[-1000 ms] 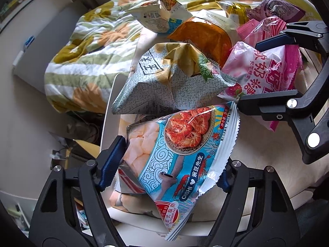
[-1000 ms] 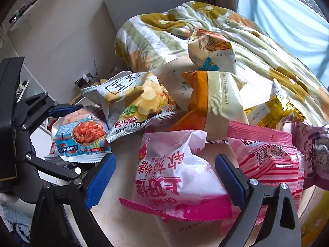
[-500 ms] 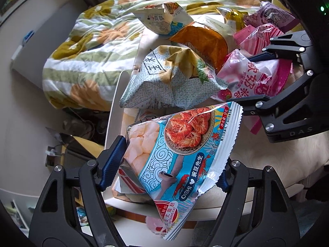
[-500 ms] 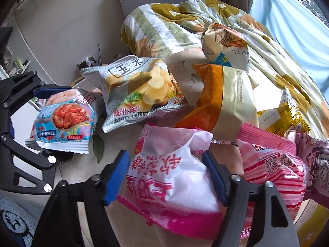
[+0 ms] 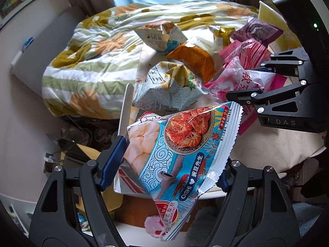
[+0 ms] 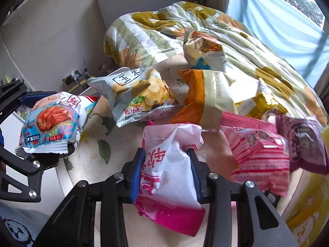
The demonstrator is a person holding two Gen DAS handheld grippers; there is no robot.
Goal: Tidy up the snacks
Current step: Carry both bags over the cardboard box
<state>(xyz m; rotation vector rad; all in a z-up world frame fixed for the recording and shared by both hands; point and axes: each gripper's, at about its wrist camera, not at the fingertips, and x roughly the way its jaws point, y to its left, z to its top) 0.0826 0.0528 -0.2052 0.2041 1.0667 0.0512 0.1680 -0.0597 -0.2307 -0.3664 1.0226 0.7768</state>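
At the table's (image 6: 92, 164) near edge | my right gripper (image 6: 166, 170) is pinching the pink snack bag (image 6: 168, 164), lying lengthwise between its pads | my left gripper (image 5: 164, 168) is clamping the prawn-cracker bag (image 5: 181, 144) off the left edge, well apart.

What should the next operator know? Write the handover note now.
Left hand-held gripper: shut on the blue shrimp-cracker bag, lifted off the table.
Right hand-held gripper: shut on the pink-and-white bag, low over the table.
On the table: grey corn-chip bag, orange bag, pink striped bag, purple bag, and others behind.
Done: two bags gripped. Left: place both, then sort the pile.
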